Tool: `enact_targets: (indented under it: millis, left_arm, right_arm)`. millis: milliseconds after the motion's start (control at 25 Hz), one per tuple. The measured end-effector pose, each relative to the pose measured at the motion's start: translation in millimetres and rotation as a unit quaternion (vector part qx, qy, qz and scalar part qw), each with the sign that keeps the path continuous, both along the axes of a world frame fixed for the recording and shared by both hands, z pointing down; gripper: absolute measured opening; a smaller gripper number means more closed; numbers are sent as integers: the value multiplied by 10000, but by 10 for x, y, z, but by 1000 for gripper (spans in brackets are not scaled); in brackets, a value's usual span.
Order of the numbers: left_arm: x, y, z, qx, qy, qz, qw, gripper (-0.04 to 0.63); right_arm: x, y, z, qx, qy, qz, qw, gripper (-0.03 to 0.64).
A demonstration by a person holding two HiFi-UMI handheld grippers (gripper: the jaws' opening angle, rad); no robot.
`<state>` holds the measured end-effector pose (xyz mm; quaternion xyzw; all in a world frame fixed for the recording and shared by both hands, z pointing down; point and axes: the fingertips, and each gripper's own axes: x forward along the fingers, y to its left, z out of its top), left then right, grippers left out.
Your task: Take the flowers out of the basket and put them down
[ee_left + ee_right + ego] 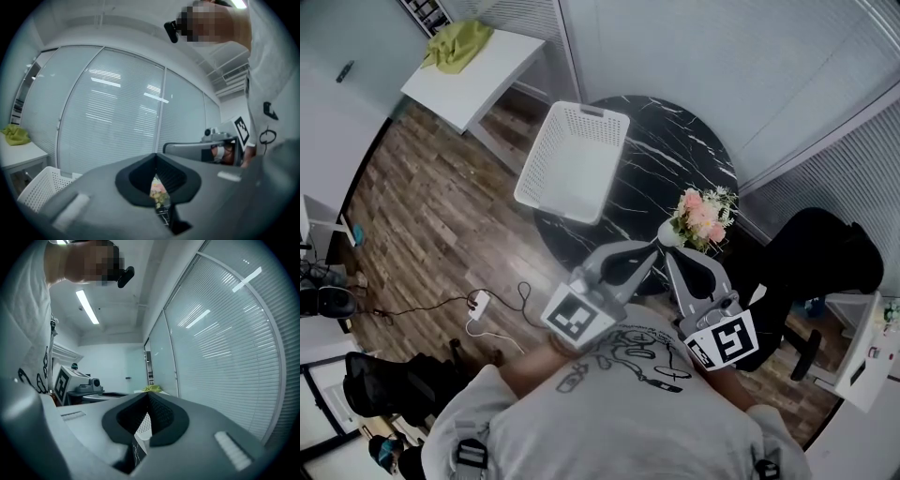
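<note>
The round black marble surface [675, 155] is seen from above, and the white basket [572, 159] is set overhanging its left edge. The left claw [156, 158] and right claw [148, 397] are held pressed together, with nothing gripped. The pink flowers [705, 217] are laid on the surface's right side, outside the basket.

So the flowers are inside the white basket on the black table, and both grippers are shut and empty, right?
Not quite. The head view shows the flowers outside the white basket, on the black table to its right and apart from it. The left gripper and right gripper are indeed shut and empty.
</note>
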<state>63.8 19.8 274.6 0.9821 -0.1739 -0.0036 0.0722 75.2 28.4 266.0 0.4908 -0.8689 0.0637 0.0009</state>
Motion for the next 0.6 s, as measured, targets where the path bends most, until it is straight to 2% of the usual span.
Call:
enact_targets:
  millis: [600]
  left_arm:
    - [-94,-29,-2,-76,45,9,10000,3]
  right_arm:
    - [-104,-14,19,-10,93,-12,10000,6]
